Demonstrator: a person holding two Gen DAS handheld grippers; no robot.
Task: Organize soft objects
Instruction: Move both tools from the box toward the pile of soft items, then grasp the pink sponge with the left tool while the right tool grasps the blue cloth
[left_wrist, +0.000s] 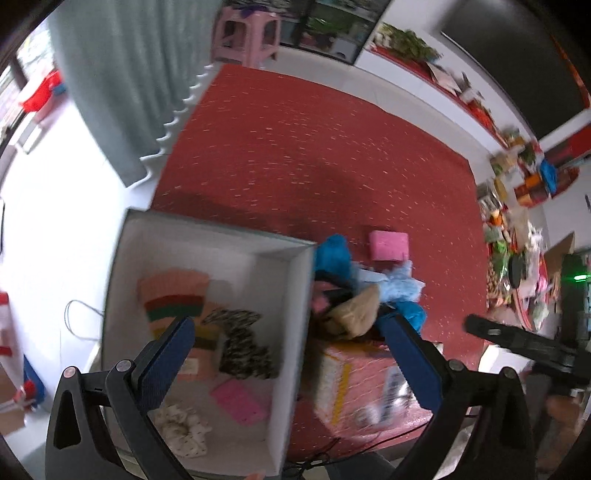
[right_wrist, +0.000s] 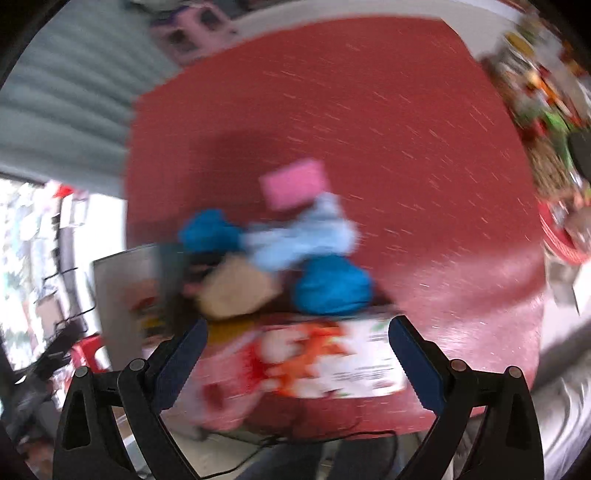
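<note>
the white box (left_wrist: 295, 295) on the red mat (left_wrist: 314, 147) already holds a striped knit (left_wrist: 173, 299), a patterned cloth (left_wrist: 243, 343), a pink pad (left_wrist: 240, 400) and a scrunchie (left_wrist: 184, 430). just beside it a pile (left_wrist: 365, 295) and a pink sponge (left_wrist: 389, 245) remain. the left gripper (left_wrist: 291, 365) and right gripper (right_wrist: 295, 362) both gape wide, empty.

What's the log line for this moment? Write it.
left gripper: open, over box | right gripper: open, empty | pile: outside box

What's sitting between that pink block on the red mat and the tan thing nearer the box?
In both wrist views, a crumpled light blue cloth lies between the pink block and the tan piece, with its edge reaching up to the block.
</note>
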